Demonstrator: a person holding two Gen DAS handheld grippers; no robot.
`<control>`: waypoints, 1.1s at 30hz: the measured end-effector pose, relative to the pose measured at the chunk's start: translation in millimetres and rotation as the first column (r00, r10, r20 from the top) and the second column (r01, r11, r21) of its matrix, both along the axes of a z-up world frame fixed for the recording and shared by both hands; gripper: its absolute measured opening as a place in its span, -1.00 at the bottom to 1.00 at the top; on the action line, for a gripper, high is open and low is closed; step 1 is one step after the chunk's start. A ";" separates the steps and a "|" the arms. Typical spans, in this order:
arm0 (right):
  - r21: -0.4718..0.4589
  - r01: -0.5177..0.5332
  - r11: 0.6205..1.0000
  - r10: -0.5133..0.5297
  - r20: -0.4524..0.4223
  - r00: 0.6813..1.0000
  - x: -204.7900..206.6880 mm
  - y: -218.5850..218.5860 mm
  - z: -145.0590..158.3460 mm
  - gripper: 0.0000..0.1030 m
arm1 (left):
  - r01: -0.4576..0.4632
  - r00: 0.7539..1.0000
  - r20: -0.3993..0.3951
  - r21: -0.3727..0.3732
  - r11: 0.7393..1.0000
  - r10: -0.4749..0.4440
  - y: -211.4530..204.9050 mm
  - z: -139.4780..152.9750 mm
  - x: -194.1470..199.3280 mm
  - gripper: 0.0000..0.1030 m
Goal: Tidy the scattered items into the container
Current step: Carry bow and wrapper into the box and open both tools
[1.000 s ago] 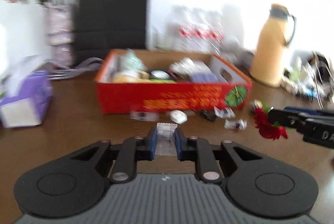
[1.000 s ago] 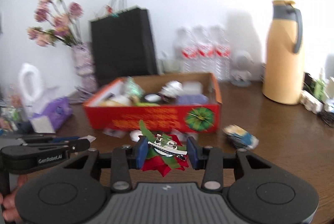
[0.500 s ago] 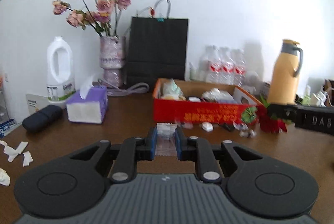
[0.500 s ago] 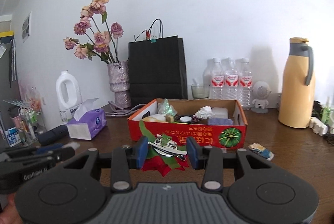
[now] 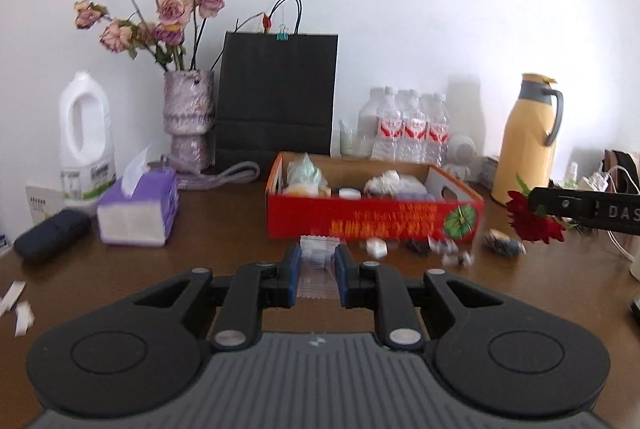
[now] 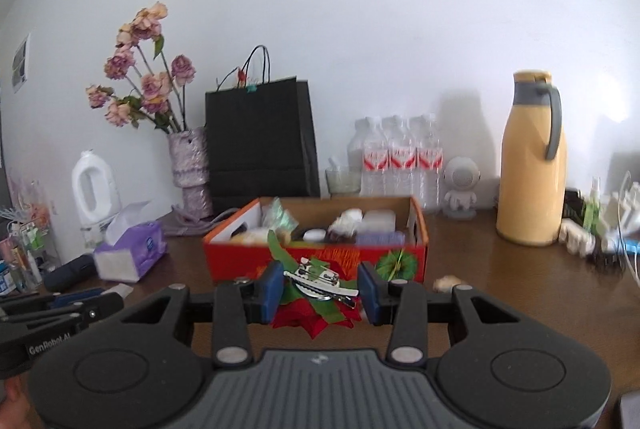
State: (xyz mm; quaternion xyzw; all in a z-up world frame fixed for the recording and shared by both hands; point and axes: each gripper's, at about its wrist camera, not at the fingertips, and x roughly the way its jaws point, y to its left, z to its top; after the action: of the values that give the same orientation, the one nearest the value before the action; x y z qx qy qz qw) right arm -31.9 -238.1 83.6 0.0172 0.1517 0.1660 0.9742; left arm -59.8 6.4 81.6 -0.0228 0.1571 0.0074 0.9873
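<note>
brown tabletop against a white wall. left gripper, nearly closed, pinches a small clear packet; right gripper, partly spread, clamps a red flower hair clip with green leaves. both point slightly downward, above the tabletop, toward the red cardboard box near its back edge, part-filled.

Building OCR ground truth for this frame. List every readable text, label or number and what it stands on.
"DAS", cut off at the picture's edge: on the black arm of the right tongs, left wrist view.
"GenRobot.AI": on the black arm of the left tongs, right wrist view.
Yellow print on the front of the red cardboard box: blurred, unreadable.
Red labels on the clear water bottles: too small.
Label on the white plastic jug: too small.
</note>
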 end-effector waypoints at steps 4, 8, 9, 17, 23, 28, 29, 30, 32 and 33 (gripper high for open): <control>-0.001 -0.004 1.000 0.004 0.063 0.998 42.0 -2.7 27.0 -0.24 | 0.027 0.998 0.054 0.019 0.999 -0.028 0.3 31.3 61.5 -0.64; -0.024 -0.010 1.000 0.012 0.094 0.996 103.5 1.8 57.6 -0.24 | 0.086 0.996 0.008 -0.005 0.996 -0.086 -0.6 59.9 148.3 -0.64; -0.027 -0.010 1.000 0.012 0.085 0.996 121.5 3.4 63.2 -0.24 | 0.109 0.993 -0.040 -0.022 0.994 -0.110 -1.5 63.9 173.7 -0.64; 0.085 -0.099 0.991 0.126 -0.435 0.892 311.7 18.4 18.6 -0.24 | 0.254 0.858 -0.409 -0.187 0.949 -0.310 -34.3 11.6 329.2 -0.63; 0.125 -0.068 0.990 0.133 -0.645 0.752 388.6 34.0 -40.3 -0.23 | 0.248 0.804 -0.509 -0.182 0.951 -0.307 -30.7 -18.8 359.6 -0.38; 0.060 -0.065 0.996 0.088 -0.694 0.714 396.4 51.1 -51.2 0.02 | 0.212 0.853 -0.455 -0.147 0.966 -0.256 0.2 7.8 350.8 -0.10; 0.060 -0.064 0.996 0.088 -0.686 0.722 393.9 50.9 -48.0 0.12 | 0.199 0.858 -0.452 -0.147 0.969 -0.245 6.0 11.9 349.3 -0.02; 0.065 -0.060 0.996 0.088 -0.679 0.729 389.7 48.7 -44.1 0.17 | 0.185 0.858 -0.459 -0.144 0.972 -0.231 10.2 14.8 349.0 0.03; 0.078 -0.046 0.996 0.086 -0.671 0.736 385.7 43.4 -34.8 0.21 | 0.153 0.853 -0.482 -0.138 0.979 -0.201 16.7 19.6 347.1 0.17; 0.077 -0.039 0.996 0.081 -0.670 0.738 384.4 40.1 -29.7 0.27 | 0.139 0.847 -0.498 -0.133 0.981 -0.187 18.3 20.7 345.0 0.21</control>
State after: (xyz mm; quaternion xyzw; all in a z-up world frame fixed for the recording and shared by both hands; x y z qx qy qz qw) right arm 352.5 -198.0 53.9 0.0995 0.4883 0.1841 0.8472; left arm 285.2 24.7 102.3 -0.0519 0.4134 -0.0778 0.9058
